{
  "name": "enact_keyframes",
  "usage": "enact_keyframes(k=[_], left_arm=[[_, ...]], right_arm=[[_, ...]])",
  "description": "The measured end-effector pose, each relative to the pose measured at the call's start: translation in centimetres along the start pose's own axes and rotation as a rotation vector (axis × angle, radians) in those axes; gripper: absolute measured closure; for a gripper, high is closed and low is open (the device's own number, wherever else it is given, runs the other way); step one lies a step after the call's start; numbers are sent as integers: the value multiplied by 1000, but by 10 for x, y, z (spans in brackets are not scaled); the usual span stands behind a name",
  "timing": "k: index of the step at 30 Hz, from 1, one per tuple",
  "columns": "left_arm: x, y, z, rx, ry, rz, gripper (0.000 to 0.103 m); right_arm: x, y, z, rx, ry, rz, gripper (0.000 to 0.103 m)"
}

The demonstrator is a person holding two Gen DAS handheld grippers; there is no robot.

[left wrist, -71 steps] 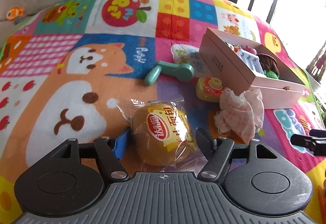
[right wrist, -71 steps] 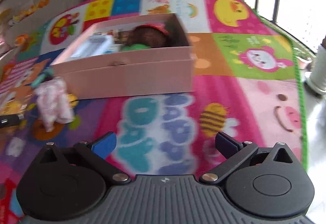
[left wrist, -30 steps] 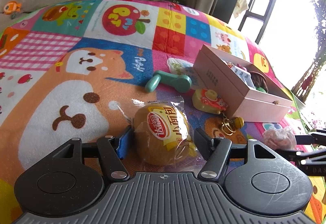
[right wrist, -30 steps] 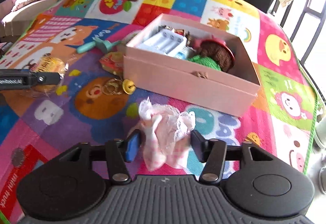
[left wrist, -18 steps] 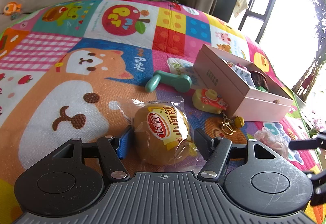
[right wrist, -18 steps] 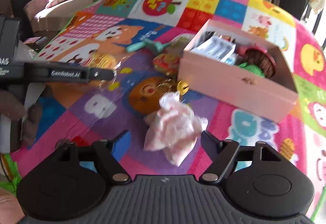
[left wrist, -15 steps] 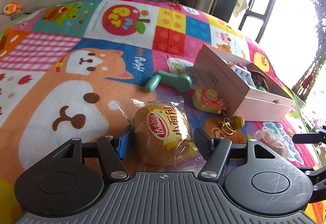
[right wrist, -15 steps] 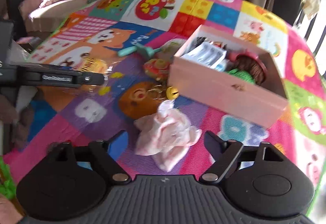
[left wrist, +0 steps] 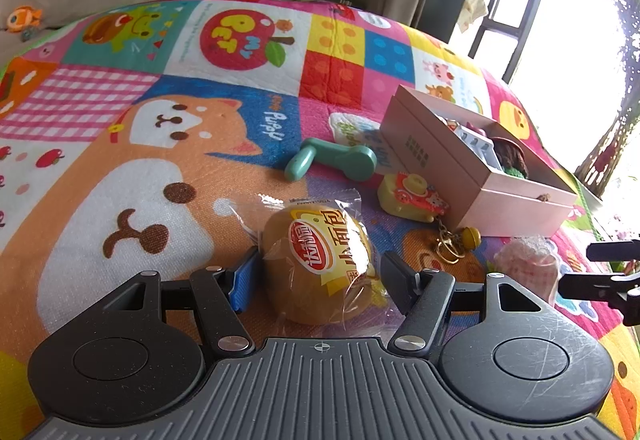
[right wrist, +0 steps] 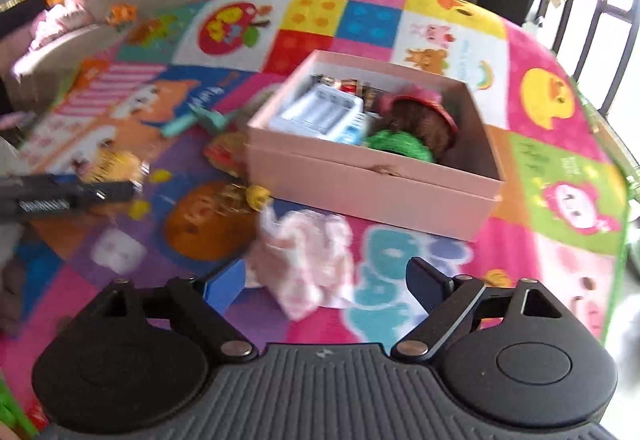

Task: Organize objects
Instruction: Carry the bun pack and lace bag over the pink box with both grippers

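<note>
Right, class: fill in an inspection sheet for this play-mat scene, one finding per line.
Surface: patchwork cartoon play mat.
Job's things: pink box, part filled; wrapped bun; pink lace cloth; teal toy; camera keychain.
Clutter: plush toys on the sofa.
Grippers: left claw closed on the bun; right claw just opened, cloth loose between.
Cables: nothing seen.
Surroundings: sofa, curtain, bright window.

The whole right wrist view is smearing with motion blur. The pink box [right wrist: 372,180] is hiding most of its contents from the left wrist view. At 3 o'clock there, the right gripper [left wrist: 600,272] is running off the edge.
</note>
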State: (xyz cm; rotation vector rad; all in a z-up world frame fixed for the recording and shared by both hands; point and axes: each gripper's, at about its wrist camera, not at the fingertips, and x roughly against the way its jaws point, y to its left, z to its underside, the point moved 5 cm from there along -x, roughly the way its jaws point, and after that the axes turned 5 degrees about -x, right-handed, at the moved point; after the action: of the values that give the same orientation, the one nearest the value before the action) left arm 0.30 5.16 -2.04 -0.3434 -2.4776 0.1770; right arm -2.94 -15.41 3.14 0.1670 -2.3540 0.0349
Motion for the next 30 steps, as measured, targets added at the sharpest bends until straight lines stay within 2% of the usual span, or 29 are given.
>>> enact_keyframes(k=[5,7,8,9,12,19,23,27,30], left_arm=[[-1,-1,1,-3,1,-3,33],[-1,-2,1,-6,2,-5,33],[-1,-1,1,-6,2,-6,33],[-1,-2,1,-6,2,-5,33],[-1,-2,2,-12,4,-10,33],[1,-2,2,-29,10,-27,34],[1,-7,-7,-14,47,-64,42],[14,-29,-41,-37,-27,-43,44],[21,-63,-80,-86,-101,26,44]], right_arm=[[-29,13,-5,-23,3,-11,14],[-40,17,-7,-17,16,5,28],[-42,18,-7,-4,27,4,49],[-42,20,-8,5,34,-1,61],[-28,22,-9,28,1,-22,72],[25,-8,-18,-46,-111,-31,73],[47,-36,-21,-112,-175,-16,73],[54,-59,-17,-167,-223,-19,73],[50,-70,-11,-197,-235,-33,73]])
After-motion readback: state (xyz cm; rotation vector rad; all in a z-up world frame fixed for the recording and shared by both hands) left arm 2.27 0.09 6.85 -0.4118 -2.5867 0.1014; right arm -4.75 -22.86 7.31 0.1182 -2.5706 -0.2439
